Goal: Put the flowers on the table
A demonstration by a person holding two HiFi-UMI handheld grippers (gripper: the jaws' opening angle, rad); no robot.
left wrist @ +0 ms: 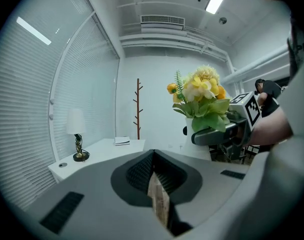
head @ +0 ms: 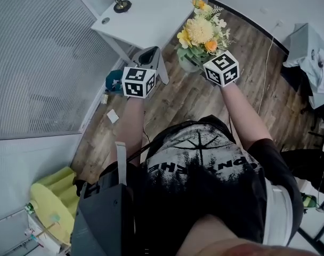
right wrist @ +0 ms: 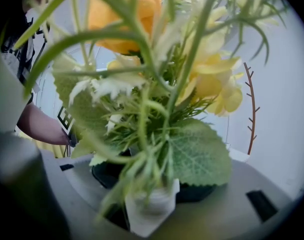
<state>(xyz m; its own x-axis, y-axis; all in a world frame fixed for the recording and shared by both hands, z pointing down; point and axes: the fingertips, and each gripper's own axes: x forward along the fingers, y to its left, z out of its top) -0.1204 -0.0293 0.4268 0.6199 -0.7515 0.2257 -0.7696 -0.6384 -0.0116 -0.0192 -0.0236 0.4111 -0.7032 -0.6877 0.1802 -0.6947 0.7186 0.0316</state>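
Observation:
A bunch of yellow, orange and white flowers stands in a small white vase. My right gripper is shut on that vase and holds it upright in the air, above the wood floor and just short of the white table. In the right gripper view leaves and blooms fill the picture and hide most of the room. My left gripper is to the left, apart from the flowers, its jaws closed with only a thin slit between them and nothing held. From the left gripper view the flowers appear at the right.
A small lamp and a round disc sit on the table's near left corner, a notepad further back. Window blinds run along the left. Clothes lie at the right, a yellow cushion at the lower left.

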